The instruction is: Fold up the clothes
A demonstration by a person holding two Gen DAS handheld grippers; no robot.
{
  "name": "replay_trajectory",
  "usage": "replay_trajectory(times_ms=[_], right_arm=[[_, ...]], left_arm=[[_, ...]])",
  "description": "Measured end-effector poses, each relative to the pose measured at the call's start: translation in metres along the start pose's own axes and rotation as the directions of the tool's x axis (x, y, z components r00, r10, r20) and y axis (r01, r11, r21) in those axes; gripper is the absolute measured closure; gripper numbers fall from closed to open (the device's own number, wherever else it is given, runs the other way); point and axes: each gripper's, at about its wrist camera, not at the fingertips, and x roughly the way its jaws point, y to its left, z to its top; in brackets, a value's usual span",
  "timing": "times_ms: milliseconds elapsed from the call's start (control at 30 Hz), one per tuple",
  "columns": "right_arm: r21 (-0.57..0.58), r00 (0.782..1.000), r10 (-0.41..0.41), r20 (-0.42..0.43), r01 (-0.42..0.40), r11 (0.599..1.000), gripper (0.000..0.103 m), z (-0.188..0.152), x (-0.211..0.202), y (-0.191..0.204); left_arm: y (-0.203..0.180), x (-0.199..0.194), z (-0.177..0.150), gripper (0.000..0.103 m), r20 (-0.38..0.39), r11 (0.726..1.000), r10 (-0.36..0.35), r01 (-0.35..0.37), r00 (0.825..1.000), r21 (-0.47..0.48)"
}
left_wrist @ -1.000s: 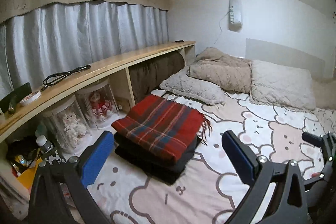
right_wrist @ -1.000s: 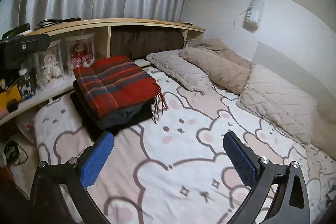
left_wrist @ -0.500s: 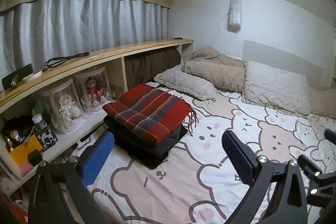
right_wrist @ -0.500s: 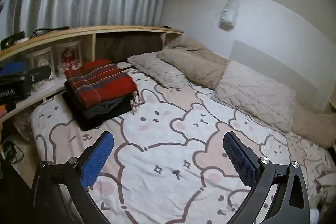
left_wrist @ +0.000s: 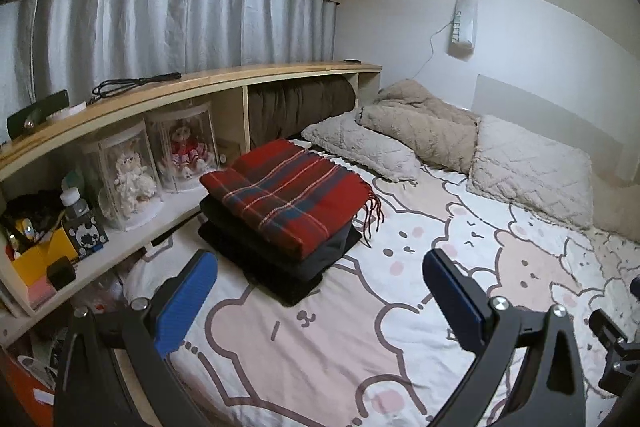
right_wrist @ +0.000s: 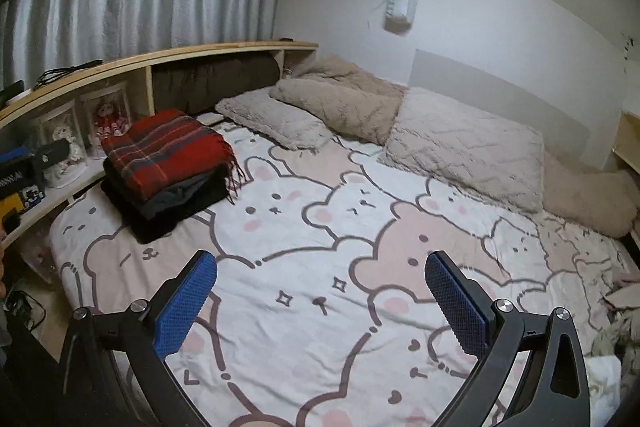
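A folded red plaid scarf (left_wrist: 288,193) (right_wrist: 160,151) with a fringe lies on top of a stack of folded dark clothes (left_wrist: 280,259) (right_wrist: 168,207) at the left side of the bed. My left gripper (left_wrist: 320,291) is open and empty, held back from the stack above the bear-print sheet (left_wrist: 320,347). My right gripper (right_wrist: 320,295) is open and empty too, above the middle of the sheet (right_wrist: 320,227), well to the right of the stack. Some crumpled pale cloth (right_wrist: 620,311) shows at the right edge of the right wrist view.
A wooden shelf (left_wrist: 200,83) runs along the bed's left side with doll cases (left_wrist: 128,175), a bottle and small boxes. Beige quilted pillows (left_wrist: 528,167) (right_wrist: 464,143) and a blanket (left_wrist: 420,123) lie at the head. Grey curtains (left_wrist: 160,27) hang behind the shelf.
Both grippers have drawn back and away from the folded stack, which now looks smaller and farther off. Both stay open and empty.
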Motion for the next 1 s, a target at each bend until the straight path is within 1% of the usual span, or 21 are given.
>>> replay_trajectory(times_ms=[200, 567, 1000], right_arm=[[0.023, 0.999, -0.04, -0.013, 0.04, 0.999, 0.0, -0.005, -0.003, -0.012], [0.041, 0.998, -0.066, -0.02, 0.066, 0.997, 0.0, -0.011, -0.006, -0.02], [0.05, 0.997, -0.065, -0.038, 0.067, 0.996, 0.0, -0.017, -0.002, -0.024]], left_arm=[[-0.003, -0.004, -0.003, 0.0, 0.003, 1.0, -0.017, 0.017, 1.0, 0.023], [-0.015, -0.008, -0.007, 0.0, -0.002, 0.996, -0.036, 0.036, 0.999, 0.076], [-0.019, -0.007, -0.009, 0.0, -0.009, 0.995, -0.039, 0.04, 0.999, 0.095]])
